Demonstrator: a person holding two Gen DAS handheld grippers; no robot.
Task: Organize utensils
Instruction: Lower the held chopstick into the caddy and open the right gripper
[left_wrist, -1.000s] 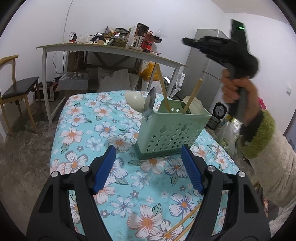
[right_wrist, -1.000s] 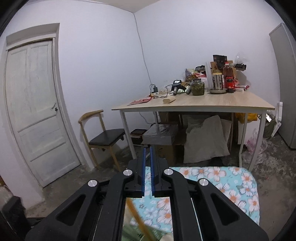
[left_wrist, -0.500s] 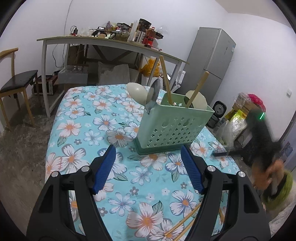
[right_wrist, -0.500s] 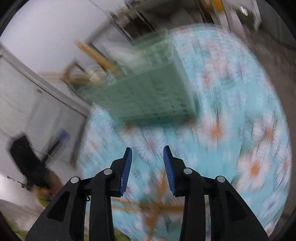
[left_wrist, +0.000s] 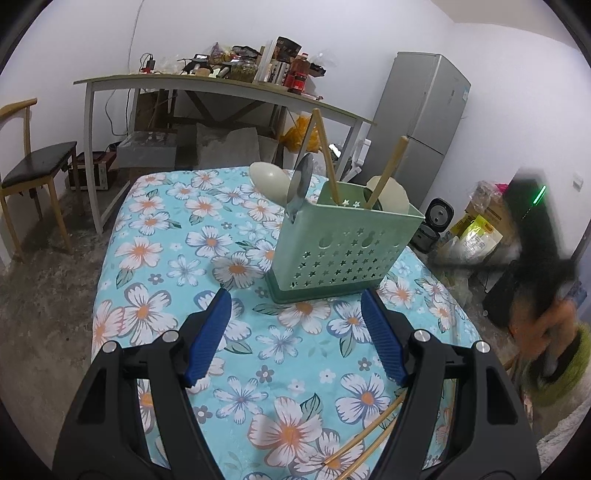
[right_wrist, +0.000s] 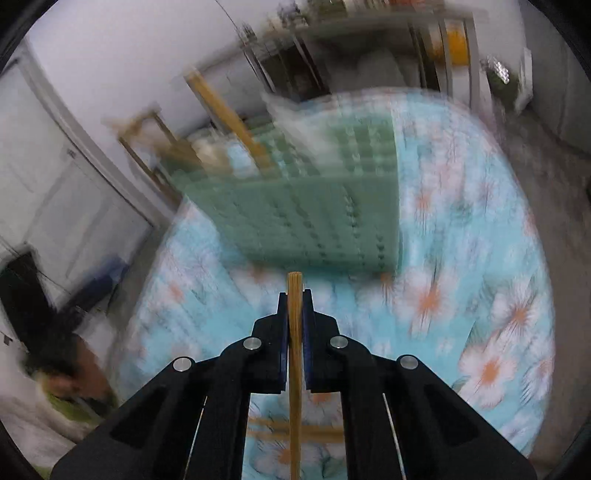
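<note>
A: Start at the tongs. What is the right gripper (right_wrist: 294, 295) doing?

B: Its blue pads are clamped on a bamboo chopstick (right_wrist: 294, 354), which runs straight along the gap between the fingers — its blunt end pokes out just past the tips. The gripper points down and forward at the green utensil caddy (right_wrist: 306, 206). That view is smeared with motion blur, so fine detail is lost.

A: And the left gripper (left_wrist: 295, 325)?

B: Spread wide, nothing between the pads. It hangs level above the floral tablecloth (left_wrist: 166, 258), aimed at the caddy (left_wrist: 343, 251), which stands just beyond the fingertips.

A: How is the person's right hand (left_wrist: 546, 325) posed?

B: Seen from the left wrist camera, it is low at the table's right edge, blurred, fist wrapped around the black handle, with a green cuff below it.

A: Where are the utensils?

B: Two chopsticks (left_wrist: 327, 155) stand tilted in the caddy, beside a metal spoon (left_wrist: 301, 181) and a pale spoon (left_wrist: 267, 181) leaning out of its left end. More loose chopsticks (left_wrist: 369, 432) lie on the cloth near the left gripper's right finger — under the right gripper too.
</note>
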